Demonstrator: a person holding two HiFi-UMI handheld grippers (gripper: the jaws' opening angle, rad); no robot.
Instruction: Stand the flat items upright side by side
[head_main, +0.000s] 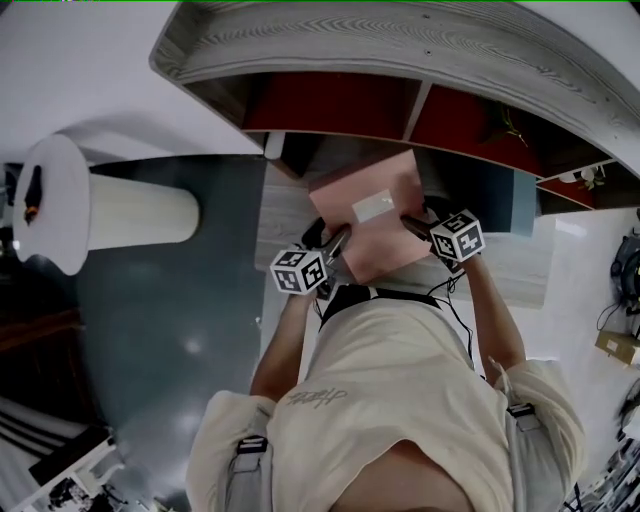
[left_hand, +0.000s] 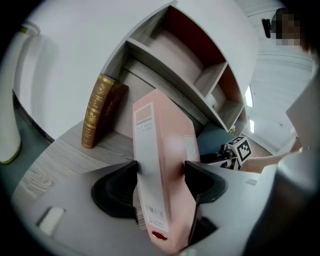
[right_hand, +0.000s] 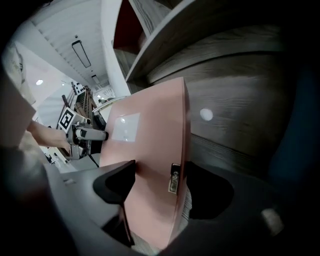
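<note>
On the wood-grain shelf (head_main: 285, 215), the left gripper (head_main: 335, 245) and right gripper (head_main: 412, 225) both clamp the tilted pink book (head_main: 365, 240). Next, it likely needs standing beside the brown book (left_hand: 100, 112) at far left.

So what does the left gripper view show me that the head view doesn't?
Only the left gripper view: a brown book with gold lettering, standing upright on the wooden ledge, and the pink book's labelled spine pinched between the left tool's jaws.
Only the head view: the person's pale shirt and a white cylinder off to the left.
Both: the pink book, gripped by the left tool and the right tool, and the shelf unit with red back panels.
</note>
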